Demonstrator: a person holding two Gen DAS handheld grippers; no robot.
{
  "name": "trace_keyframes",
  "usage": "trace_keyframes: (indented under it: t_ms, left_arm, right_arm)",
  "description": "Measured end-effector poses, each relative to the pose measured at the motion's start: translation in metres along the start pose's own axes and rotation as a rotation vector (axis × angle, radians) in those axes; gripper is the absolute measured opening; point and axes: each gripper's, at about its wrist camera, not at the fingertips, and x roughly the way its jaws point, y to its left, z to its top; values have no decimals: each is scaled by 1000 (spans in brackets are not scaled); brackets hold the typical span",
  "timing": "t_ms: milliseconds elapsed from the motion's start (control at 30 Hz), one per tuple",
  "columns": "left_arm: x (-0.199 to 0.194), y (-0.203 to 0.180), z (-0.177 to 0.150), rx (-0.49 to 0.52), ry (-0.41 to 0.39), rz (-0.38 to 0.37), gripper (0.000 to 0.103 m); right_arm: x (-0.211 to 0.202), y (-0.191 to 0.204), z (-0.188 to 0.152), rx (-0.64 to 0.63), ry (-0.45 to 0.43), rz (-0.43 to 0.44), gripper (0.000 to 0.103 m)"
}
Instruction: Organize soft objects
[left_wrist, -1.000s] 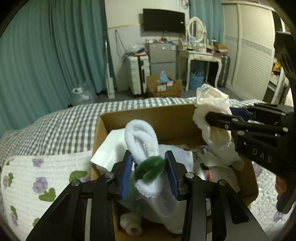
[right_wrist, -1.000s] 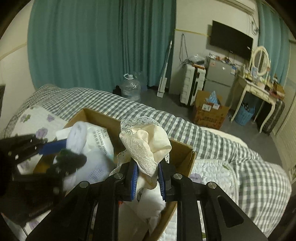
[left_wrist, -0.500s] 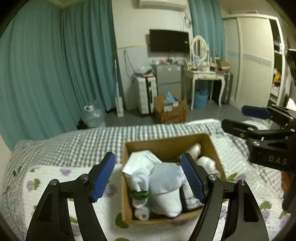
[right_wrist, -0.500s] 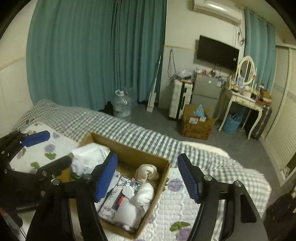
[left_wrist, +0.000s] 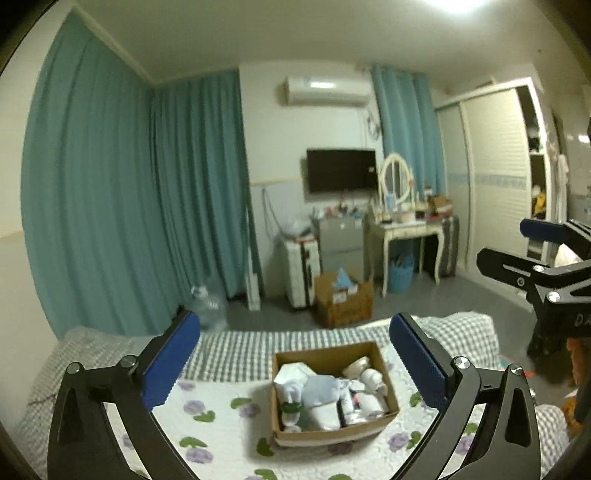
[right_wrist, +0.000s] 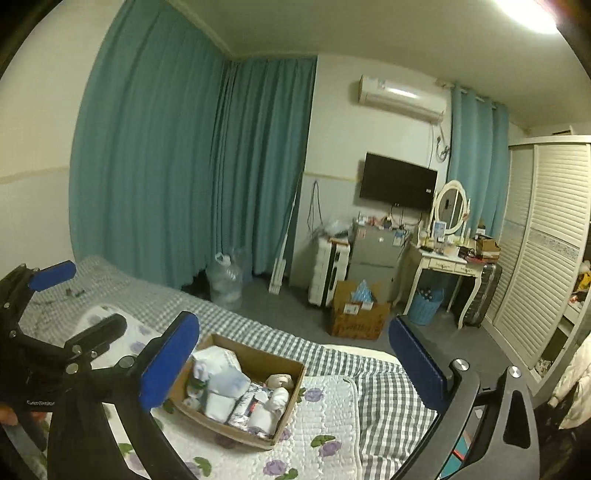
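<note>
A cardboard box (left_wrist: 391, 415) sits on the bed and also shows in the right wrist view (right_wrist: 288, 400). It holds rolled white socks (left_wrist: 291, 393), a pale blue soft item (left_wrist: 321, 389), a cream cloth roll (left_wrist: 354, 367) and folded white pieces (right_wrist: 218, 402). My left gripper (left_wrist: 295, 363) is open and empty, high above and behind the box. My right gripper (right_wrist: 293, 360) is open and empty, also well above the box. Each gripper shows at the edge of the other's view.
The bed has a white floral quilt (left_wrist: 221, 428) over a grey checked sheet (left_wrist: 240, 350). Beyond it are teal curtains (left_wrist: 110, 203), a water jug (right_wrist: 225, 284), a floor cardboard box (left_wrist: 343, 302), a dressing table (left_wrist: 402, 236) and a wardrobe (right_wrist: 546, 258).
Both grippers let go of their soft items into the box, opened wide, and pulled up and back. The box now looks small and far below.
</note>
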Motion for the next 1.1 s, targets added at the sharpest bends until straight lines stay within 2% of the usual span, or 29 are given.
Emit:
trace_keyframes:
  t_ms: [133,267,500,667,800,1100]
  left_arm:
    - [-18,4,-17,-17,-38,51,103]
    - [-16,9,-46,-73,-36,80,103]
    - [21,15,-112,-110,-28,155,103]
    - [44,13,-153,-73,26,175,103]
    - [53,18,-166,-95,82,157,103]
    - [55,13,-170,-82,94,150,103]
  right_arm:
    - [-32,0,-12,6,-50,-24,103]
    - [-39,7,-43,15,-99,0,103]
    - [20,24,-122,48,-98,-12,103]
    - [68,26,-166,93,11,6,103]
    - [85,28,-180,101,60,-4,103]
    - [86,27,-186,97,76,-19,103]
